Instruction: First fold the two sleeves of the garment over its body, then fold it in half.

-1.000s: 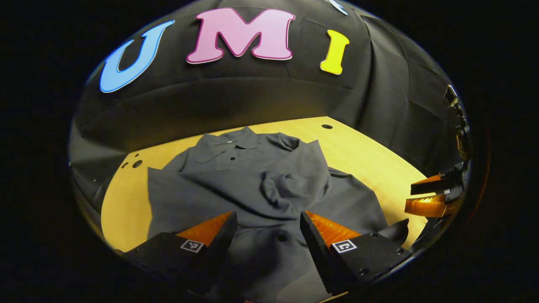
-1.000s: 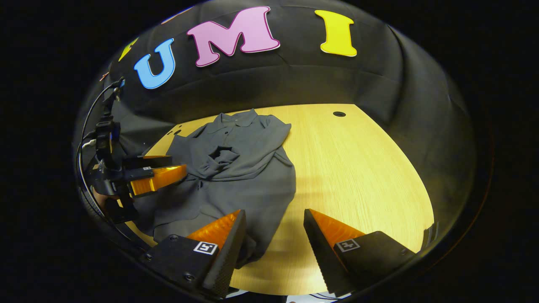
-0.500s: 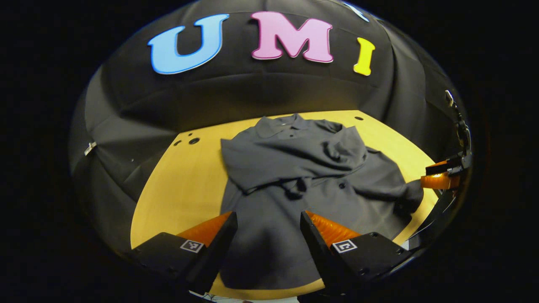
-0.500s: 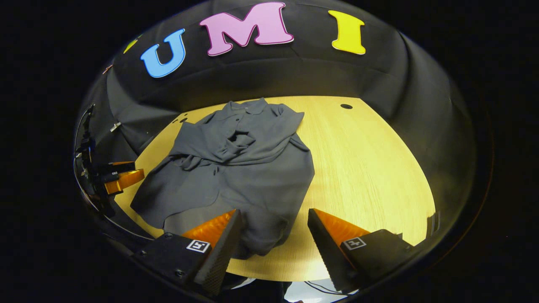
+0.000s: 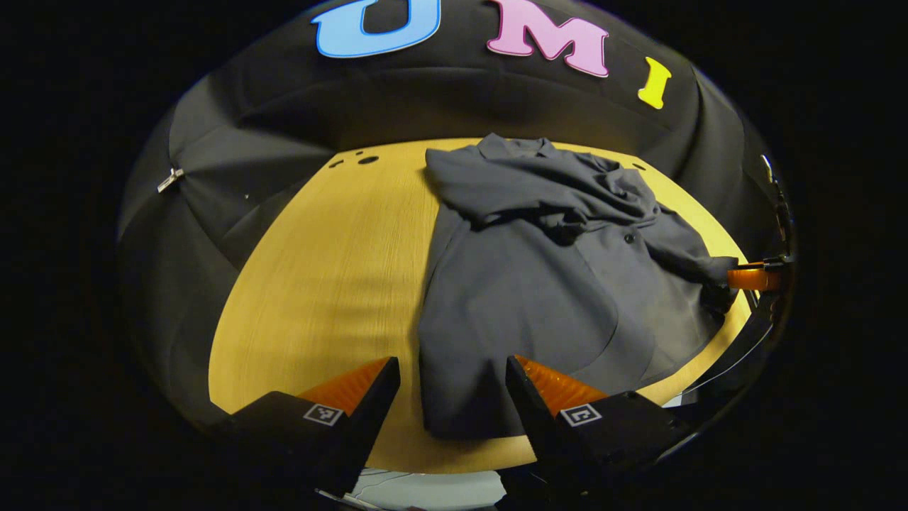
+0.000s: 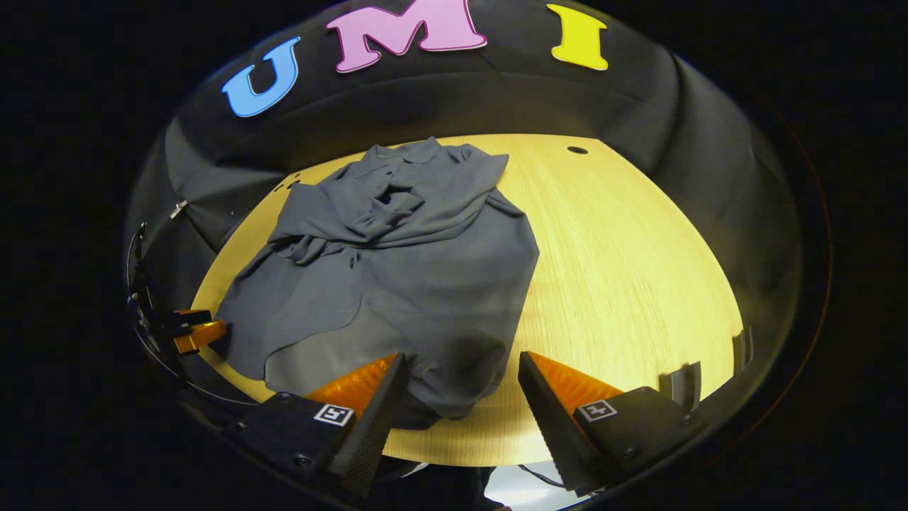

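Lying on the wooden table (image 6: 624, 270) is the grey shirt (image 6: 418, 277), collar at the table's far edge, hem at the near edge, body spread flat. Both sleeves (image 6: 397, 209) are bunched across the chest, crumpled rather than neat. Not yet folded in half.

Left gripper (image 5: 452, 387): jaws wide apart, holding nothing, poised above the near table edge with the shirt's hem corner (image 5: 454, 419) between its fingers in the left gripper view; contact with cloth, cannot tell. In the right gripper view the left gripper (image 6: 191, 332) sits at the shirt's left lower side, just beside the cloth edge.

Right gripper (image 6: 461, 383): jaws wide apart too, nothing gripped, over the near table edge with the shirt's other hem corner (image 6: 440, 397) showing between its fingers. In the left gripper view an orange finger of the right gripper (image 5: 752, 278) shows at the shirt's right side, seemingly touching the cloth edge; whether it grips it, cannot tell.

Bare table on either side of the shirt; small holes (image 6: 577, 150) at the table's far edge.
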The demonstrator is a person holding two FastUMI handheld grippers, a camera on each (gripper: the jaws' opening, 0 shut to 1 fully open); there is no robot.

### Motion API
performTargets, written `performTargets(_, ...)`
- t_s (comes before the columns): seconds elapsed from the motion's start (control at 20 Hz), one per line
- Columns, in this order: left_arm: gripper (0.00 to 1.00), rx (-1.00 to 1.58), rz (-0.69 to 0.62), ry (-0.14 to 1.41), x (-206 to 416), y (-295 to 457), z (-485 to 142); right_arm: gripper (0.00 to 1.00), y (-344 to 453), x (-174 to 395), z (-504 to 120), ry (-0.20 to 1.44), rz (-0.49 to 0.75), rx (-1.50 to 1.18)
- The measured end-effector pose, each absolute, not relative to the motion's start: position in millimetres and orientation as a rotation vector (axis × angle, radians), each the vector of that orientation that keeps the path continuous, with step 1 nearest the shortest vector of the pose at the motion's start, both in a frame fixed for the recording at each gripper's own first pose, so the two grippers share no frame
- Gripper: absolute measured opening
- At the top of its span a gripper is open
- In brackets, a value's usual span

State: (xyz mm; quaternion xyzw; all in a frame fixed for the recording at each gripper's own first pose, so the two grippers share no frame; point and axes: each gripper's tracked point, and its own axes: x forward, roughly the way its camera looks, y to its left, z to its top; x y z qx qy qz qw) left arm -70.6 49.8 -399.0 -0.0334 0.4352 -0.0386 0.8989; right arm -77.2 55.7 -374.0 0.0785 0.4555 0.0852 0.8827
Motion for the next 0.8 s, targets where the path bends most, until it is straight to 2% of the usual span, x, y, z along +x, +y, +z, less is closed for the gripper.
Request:
performTargets(0.4,0.96,-0.087,-0.101,0.956,-74,43,-415,0.98,71,-74,-407,1.001,0.198,0.109)
performTargets(0.55,1.00,-0.085,-0.087,0.944,-68,42,-416,0.98,73,-71,-413,1.003,0.181,0.112)
performTargets(0.65,0.98,-0.095,-0.088,0.944,-67,37,-419,0.99,72,-71,-414,1.003,0.176,0.076)
performTargets(0.7,0.92,-0.081,-0.122,0.943,-66,29,-419,0.99,74,-72,-416,1.008,0.185,0.057)
performTargets(0.75,0.75,-0.064,-0.175,0.943,-68,20,-416,0.98,82,-69,-416,1.007,0.220,0.057)
performTargets(0.8,0.58,-0.044,-0.211,0.939,-64,12,-416,0.83,89,-70,-415,1.010,0.256,0.060)
